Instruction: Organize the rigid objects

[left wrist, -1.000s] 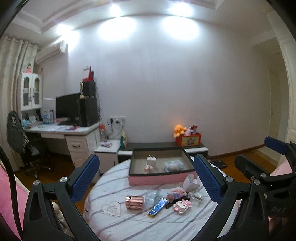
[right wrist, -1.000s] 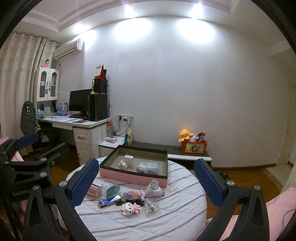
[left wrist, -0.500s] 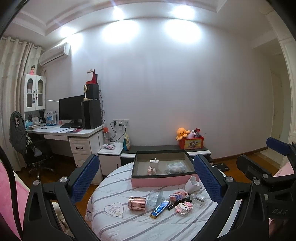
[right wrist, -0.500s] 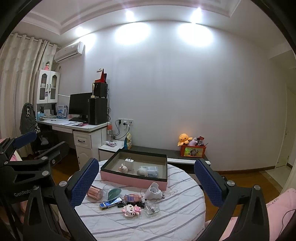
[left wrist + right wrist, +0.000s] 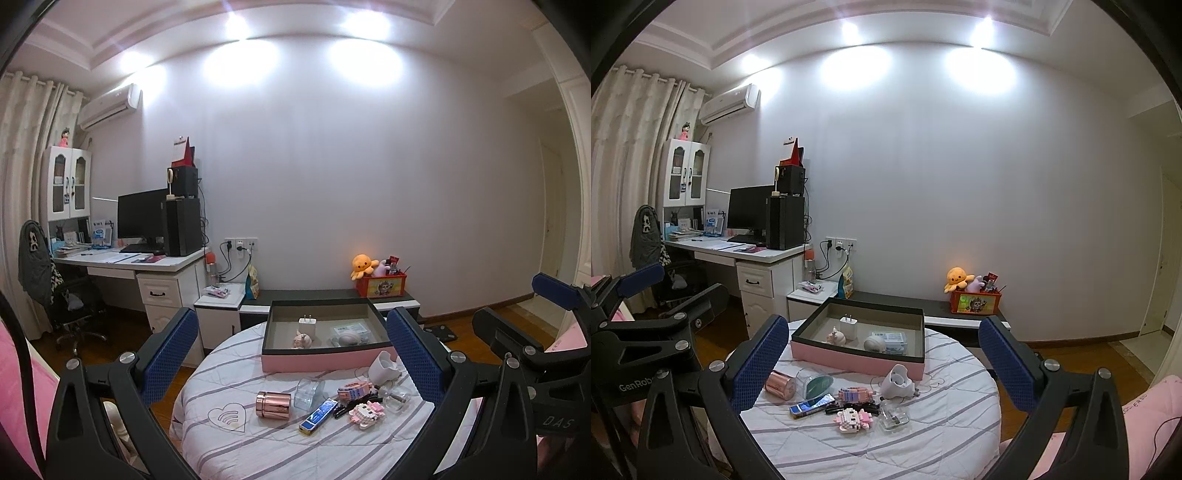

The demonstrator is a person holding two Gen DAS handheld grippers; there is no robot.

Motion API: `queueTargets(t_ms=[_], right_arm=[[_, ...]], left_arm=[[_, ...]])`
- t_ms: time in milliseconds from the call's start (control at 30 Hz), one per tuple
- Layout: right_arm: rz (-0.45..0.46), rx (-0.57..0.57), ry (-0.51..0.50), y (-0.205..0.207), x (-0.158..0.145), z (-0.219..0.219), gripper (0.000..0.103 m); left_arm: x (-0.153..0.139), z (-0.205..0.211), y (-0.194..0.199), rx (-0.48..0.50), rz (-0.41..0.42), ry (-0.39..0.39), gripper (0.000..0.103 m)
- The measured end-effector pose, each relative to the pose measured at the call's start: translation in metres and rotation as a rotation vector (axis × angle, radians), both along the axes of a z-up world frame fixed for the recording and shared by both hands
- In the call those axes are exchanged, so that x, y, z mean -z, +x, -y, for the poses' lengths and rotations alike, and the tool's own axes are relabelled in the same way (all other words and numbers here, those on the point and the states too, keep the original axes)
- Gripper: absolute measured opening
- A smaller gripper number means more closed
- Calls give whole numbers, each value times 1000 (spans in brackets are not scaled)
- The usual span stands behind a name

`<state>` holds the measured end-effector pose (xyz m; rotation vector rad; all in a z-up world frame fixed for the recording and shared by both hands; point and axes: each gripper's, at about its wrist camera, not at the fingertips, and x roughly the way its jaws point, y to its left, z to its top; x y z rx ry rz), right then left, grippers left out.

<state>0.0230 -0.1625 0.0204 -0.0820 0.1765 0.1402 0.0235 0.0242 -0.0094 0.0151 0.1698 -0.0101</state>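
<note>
Striped white cloth covers round counter [image 5: 258,448] | pink tray [image 5: 325,360] at far side holds charger [image 5: 307,325], small items | rose-gold can [image 5: 273,404], blue lighter [image 5: 318,414], pink block toy [image 5: 854,420] loose in front | left hand-held gripper [image 5: 291,358] spread, holding nothing | right hand-held gripper [image 5: 882,362] spread, holding nothing | desk [image 5: 746,254] with monitor, wooden floor, white wall behind

Scattered loose in front of the pink tray [image 5: 849,360] — rose-gold canister [image 5: 780,385] on its side, blue bar [image 5: 811,405], pink block figure [image 5: 854,419], white cup-like piece [image 5: 898,380]. Inside the tray — upright white charger [image 5: 849,326], small shell [image 5: 836,336].
</note>
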Motion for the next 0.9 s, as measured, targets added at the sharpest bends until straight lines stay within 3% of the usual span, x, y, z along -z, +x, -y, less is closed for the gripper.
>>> queueTargets(t_ms=[667,900], right_arm=[[-13,-8,7,3,2,-1,103],[-37,-23,13,8,9,-4,103]], left_arm=[[3,0,0,3,1,-6,103],[18,-4,12,16,-48,-12,103]])
